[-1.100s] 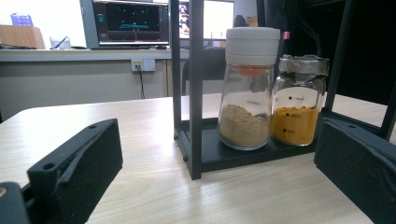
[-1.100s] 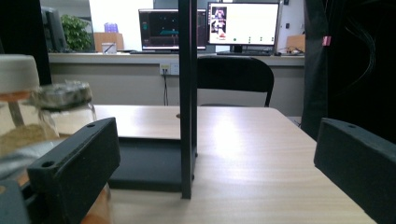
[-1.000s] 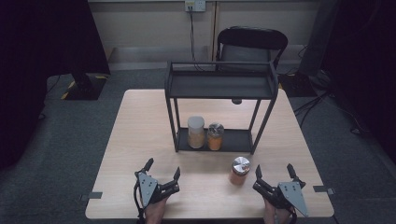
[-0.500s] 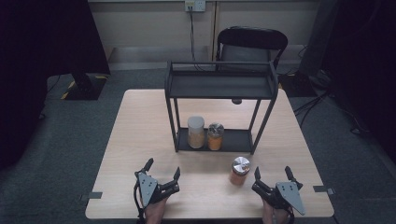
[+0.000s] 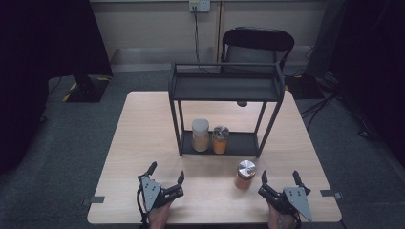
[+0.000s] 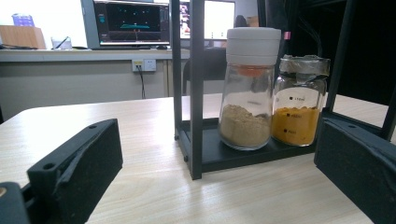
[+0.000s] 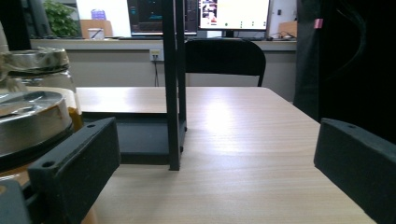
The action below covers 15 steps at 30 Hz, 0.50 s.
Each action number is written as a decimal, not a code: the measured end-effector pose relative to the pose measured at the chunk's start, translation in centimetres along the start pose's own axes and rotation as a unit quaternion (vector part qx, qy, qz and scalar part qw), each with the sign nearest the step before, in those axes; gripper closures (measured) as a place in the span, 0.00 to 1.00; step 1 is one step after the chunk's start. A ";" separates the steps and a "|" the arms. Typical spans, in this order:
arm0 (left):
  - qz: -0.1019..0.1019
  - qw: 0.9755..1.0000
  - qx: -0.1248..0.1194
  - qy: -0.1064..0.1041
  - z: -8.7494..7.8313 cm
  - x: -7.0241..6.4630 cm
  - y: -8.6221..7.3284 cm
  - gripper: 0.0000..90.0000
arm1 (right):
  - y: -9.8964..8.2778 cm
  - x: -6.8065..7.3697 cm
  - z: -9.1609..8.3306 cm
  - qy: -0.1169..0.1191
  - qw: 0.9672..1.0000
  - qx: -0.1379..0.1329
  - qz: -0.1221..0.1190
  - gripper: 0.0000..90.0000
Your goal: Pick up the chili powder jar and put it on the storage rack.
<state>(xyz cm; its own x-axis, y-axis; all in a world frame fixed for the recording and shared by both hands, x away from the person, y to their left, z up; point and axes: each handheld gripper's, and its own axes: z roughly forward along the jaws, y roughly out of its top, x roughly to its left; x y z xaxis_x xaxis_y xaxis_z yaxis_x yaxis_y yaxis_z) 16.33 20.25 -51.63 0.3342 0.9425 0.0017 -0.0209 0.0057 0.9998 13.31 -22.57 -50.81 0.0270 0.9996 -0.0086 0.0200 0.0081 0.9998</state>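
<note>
The left gripper [image 5: 167, 172] sits low at the near edge of the table [image 5: 143, 124], its two matte black jaws spread wide and holding nothing; a grey three-cornered plate lies on its top. In the left gripper view its blocky, flat-faced jaws frame the lower shelf of the rack [image 6: 194, 93]. The right gripper [image 5: 279, 180] rests at the near right corner, its jaws likewise wide apart and empty, angled slightly toward the table's middle. Both are held from below by the person's hands, with the forearms entering at the bottom edge.

Just left of and beyond the right gripper stands the loose jar [image 5: 245, 174], a short glass jar of orange powder with a round brushed-metal lid, on the bare table in front of the rack and apart from it. In the right gripper view its lid looms just behind the left jaw.

The rack is thin black metal with square posts and two flat shelves. On its lower shelf stand a white-capped glass shaker [image 6: 250, 88] of tan powder and, just beside it, a foil-topped jar [image 6: 300, 100] of yellow-orange powder.

The table is pale wood grain with a smooth surface.

Compared with a second ago, the right gripper has shifted slightly; the left one and the jars are unchanged.
</note>
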 end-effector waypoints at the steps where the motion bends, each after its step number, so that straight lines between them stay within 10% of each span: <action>1: 0.000 1.000 0.000 0.000 0.0 0.0 0.0 0.01 | 0.0 0.0 0.0 0.000 1.000 0.000 0.000 0.00; 15: 0.000 1.000 0.000 0.001 0.0 0.0 0.0 0.01 | 0.5 -0.8 0.0 0.015 1.000 0.008 0.012 0.00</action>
<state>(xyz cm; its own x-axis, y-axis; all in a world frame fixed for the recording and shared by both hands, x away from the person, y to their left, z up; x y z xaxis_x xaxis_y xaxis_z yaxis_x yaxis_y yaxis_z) 16.33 20.22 -51.62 0.3324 0.9431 0.0015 -0.0206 0.0057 0.9998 13.26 -23.37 -50.31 -0.0029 0.9999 0.0153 0.0367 -0.0152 0.9992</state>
